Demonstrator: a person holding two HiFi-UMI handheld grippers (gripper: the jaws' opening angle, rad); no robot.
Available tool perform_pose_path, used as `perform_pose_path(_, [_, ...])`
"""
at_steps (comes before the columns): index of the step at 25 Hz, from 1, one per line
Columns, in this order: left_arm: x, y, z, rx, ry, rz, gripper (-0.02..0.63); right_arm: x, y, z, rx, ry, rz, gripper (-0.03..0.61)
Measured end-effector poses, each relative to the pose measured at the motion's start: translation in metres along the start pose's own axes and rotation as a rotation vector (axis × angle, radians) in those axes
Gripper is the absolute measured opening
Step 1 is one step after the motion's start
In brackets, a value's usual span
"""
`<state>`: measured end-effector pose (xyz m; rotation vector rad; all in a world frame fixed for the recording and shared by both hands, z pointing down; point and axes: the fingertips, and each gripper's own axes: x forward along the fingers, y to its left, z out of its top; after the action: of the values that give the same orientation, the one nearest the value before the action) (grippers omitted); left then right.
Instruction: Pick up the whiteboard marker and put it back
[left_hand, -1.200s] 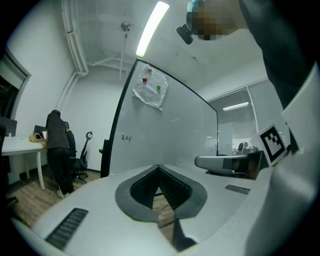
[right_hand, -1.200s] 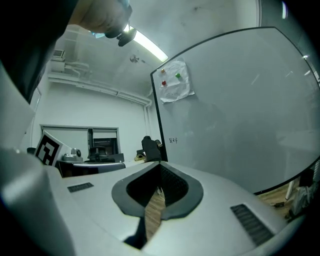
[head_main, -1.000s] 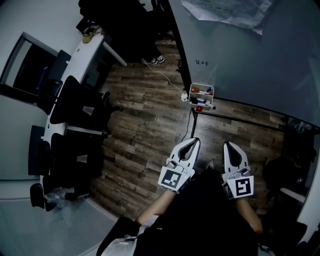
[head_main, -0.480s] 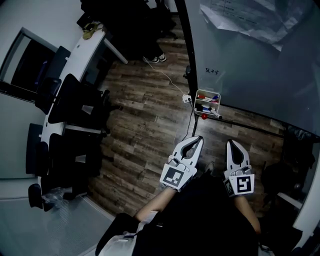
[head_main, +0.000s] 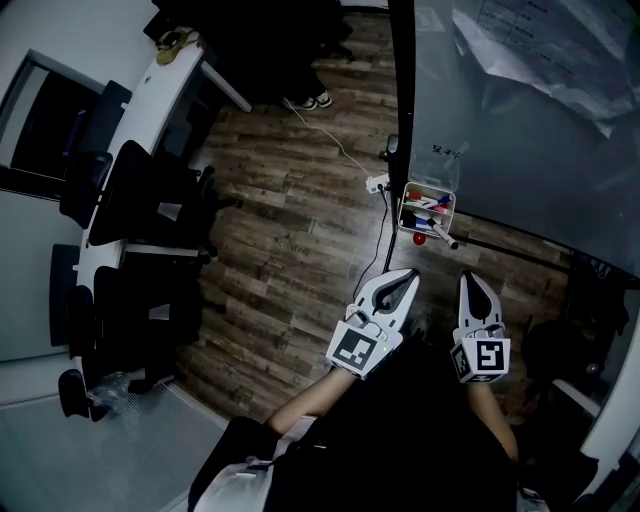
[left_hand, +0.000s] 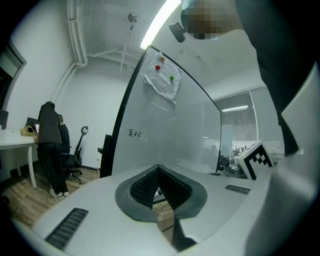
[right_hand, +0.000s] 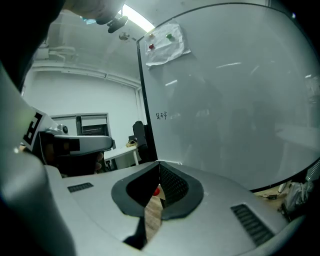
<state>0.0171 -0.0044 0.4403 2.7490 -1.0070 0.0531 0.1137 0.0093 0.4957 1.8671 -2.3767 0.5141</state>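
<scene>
A small white holder (head_main: 428, 212) hangs at the lower edge of the whiteboard (head_main: 540, 130). It carries several markers with red, blue and dark caps. One dark-capped marker (head_main: 443, 236) sticks out over its near rim, and a red knob (head_main: 419, 239) sits just below. My left gripper (head_main: 408, 275) and right gripper (head_main: 472, 281) point side by side at the holder from a short way off. Both are shut and empty. In the right gripper view the red knob (right_hand: 157, 190) shows through the slot behind the closed tips (right_hand: 159, 162). The left gripper's tips (left_hand: 159, 167) also meet.
The whiteboard (left_hand: 165, 130) bears a pinned paper (left_hand: 161, 77) and stands on a dark floor bar (head_main: 510, 250). A cable with a plug block (head_main: 376, 184) lies on the wood floor. Office chairs (head_main: 150, 210) and a white desk (head_main: 130, 130) fill the left. A person (left_hand: 50, 145) stands at that desk.
Both grippers have moved forward toward the whiteboard, and the marker holder now lies closer to their tips. Their jaws stayed closed throughout.
</scene>
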Motion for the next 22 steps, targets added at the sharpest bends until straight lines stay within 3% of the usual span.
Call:
perform_pose_path(9, [0.013,0.023,-0.008,-0.027,0.026,0.007,0.008,0.023,-0.003,-0.013,-0.004,0.060,0.006,0.014])
perform_pose_path(15, [0.022,0.030,-0.009,-0.043,0.030,-0.002,0.008,0.040,-0.008,-0.020,-0.012,0.098,-0.006,0.087])
perform_pose_path(22, [0.031,0.038,-0.009,-0.063,0.034,0.015,0.008,0.055,-0.010,-0.021,-0.002,0.125,0.001,0.110])
